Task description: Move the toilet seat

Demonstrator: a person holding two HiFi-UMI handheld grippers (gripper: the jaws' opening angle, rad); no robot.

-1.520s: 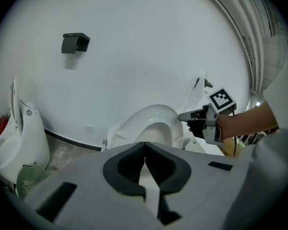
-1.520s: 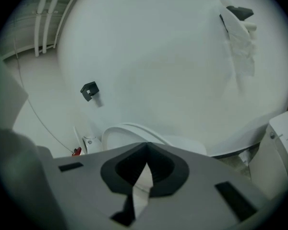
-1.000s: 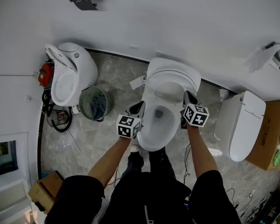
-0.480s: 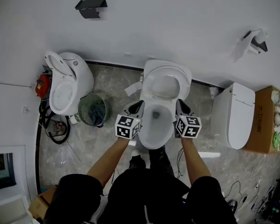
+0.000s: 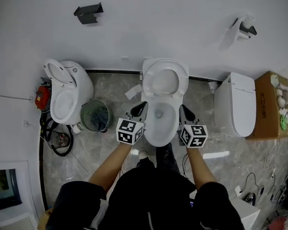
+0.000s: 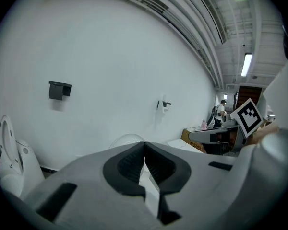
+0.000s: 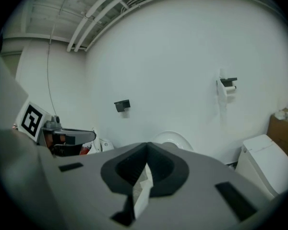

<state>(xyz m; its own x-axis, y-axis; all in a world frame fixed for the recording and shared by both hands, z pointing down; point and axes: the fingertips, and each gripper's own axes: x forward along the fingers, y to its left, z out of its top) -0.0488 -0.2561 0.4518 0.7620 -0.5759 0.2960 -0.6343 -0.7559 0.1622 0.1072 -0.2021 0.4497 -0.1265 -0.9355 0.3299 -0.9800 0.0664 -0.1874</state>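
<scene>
Head view: left hand-held gripper (image 5: 142,105) and right hand-held gripper (image 5: 184,108) flank toilet (image 5: 159,132).

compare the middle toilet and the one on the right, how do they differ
The middle toilet is open, lid raised toward the wall, bowl showing; the right toilet has its lid shut flat. The middle toilet is rounded; the right toilet looks boxier, with straighter sides. The middle toilet faces the person; the right toilet sits beside a cardboard box. Both are white and back onto that wall.
</scene>
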